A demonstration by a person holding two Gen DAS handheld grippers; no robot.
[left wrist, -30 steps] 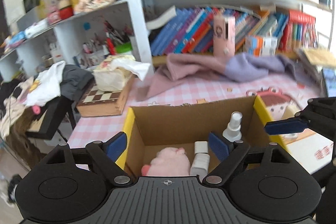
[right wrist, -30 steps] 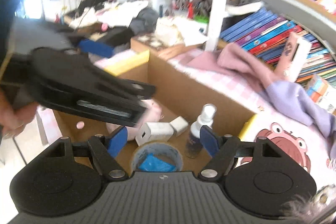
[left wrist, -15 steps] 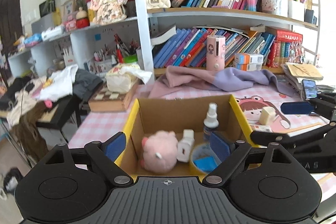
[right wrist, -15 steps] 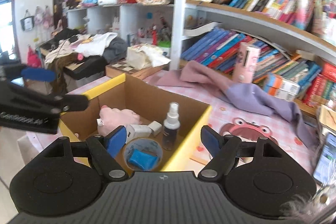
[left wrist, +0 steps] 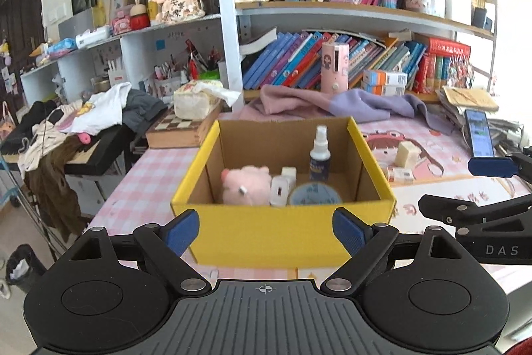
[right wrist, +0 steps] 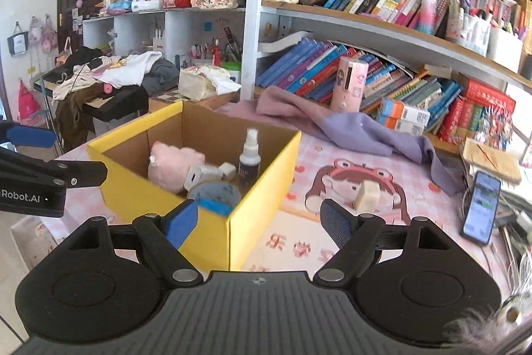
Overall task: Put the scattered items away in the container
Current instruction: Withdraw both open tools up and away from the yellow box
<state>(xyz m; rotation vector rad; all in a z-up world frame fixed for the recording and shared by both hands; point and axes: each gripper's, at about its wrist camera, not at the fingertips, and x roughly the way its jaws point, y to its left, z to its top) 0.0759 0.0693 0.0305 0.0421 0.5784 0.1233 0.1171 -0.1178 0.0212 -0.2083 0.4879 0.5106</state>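
Pink-checked table (left wrist: 149, 178) is bearing my yellow box (left wrist: 282, 232), holding plush pig (left wrist: 246, 185), spray bottle (left wrist: 320, 155), tape roll (left wrist: 314, 195); left claw (left wrist: 266, 230) gaping empty, right claw (right wrist: 258, 218) widening, empty.

Box (left wrist: 266, 232) yellow outside, brown inside; plush (left wrist: 246, 183) pink; tablecloth (left wrist: 146, 182) pink-white check; tape roll (left wrist: 314, 195) prob. pale blue.

The black two-finger left gripper with blue pads (left wrist: 266, 230) stands wide apart, empty, angled downward. The matching black right gripper (right wrist: 258, 220), beside it, is opening, nothing between its jaws.
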